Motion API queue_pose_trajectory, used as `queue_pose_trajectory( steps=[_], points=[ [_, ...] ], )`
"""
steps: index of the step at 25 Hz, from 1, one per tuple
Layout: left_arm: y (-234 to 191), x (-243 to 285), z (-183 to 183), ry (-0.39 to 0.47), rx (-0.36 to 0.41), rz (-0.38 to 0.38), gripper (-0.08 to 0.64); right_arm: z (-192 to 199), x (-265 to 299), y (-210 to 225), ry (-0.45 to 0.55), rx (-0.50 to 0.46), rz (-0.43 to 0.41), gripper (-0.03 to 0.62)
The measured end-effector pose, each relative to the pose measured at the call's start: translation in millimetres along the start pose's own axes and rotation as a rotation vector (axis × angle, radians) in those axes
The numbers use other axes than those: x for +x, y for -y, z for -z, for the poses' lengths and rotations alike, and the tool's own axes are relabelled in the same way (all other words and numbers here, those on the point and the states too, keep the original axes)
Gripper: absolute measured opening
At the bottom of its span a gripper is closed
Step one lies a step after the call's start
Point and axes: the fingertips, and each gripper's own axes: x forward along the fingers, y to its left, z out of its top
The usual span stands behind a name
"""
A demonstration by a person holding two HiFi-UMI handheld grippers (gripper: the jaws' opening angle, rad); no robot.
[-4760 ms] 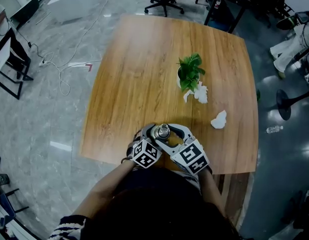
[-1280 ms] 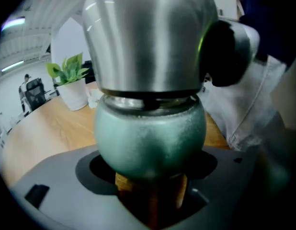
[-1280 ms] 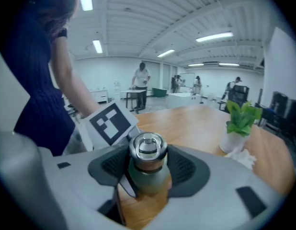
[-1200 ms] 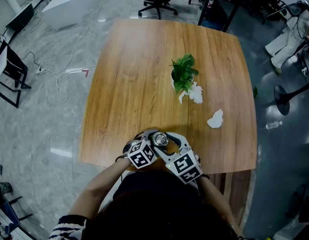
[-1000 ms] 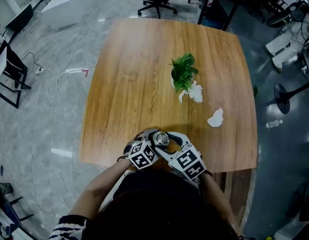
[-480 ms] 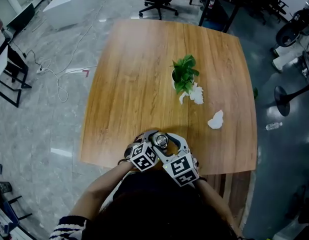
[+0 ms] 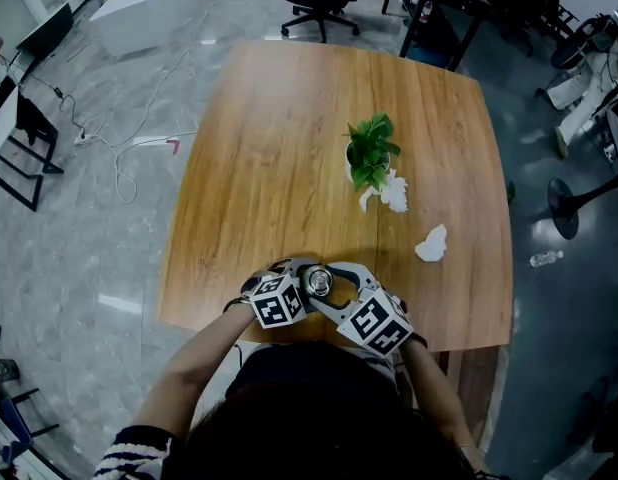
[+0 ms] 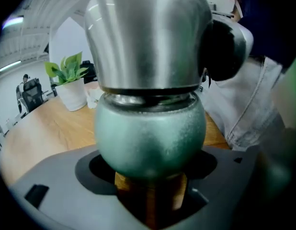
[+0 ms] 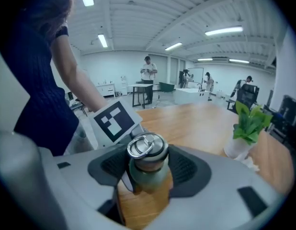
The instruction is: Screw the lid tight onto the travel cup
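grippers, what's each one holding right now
Left gripper: closed on the travel cup body.
Right gripper: closed on the lid.

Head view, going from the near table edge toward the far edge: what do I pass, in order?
travel cup → crumpled tissue → second tissue wad → potted plant

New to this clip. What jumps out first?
The left gripper and right gripper meet at the near edge of the table on one green travel cup: the left clamps its body, the right grips the steel ring-topped lid. Beyond them a small potted plant stands mid-table, with crumpled tissue nearer the right edge.
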Motion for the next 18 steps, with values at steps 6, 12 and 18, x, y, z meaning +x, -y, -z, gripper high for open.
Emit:
queue_pose_trajectory(
  steps=[6,12,18],
  points=[
    [-6,0,0,-0.018,-0.130,-0.136,0.380,0,-3,6,0.079,0.160,0.241,0.254],
    [-5,1,2,0.019,-0.120,-0.109,0.379,6,-2,0,0.036,0.164,0.089,0.254],
    [-3,-1,2,0.018,-0.056,-0.040,0.380,6,1,2,0.008,-0.004,0.008,0.253]
  ],
)
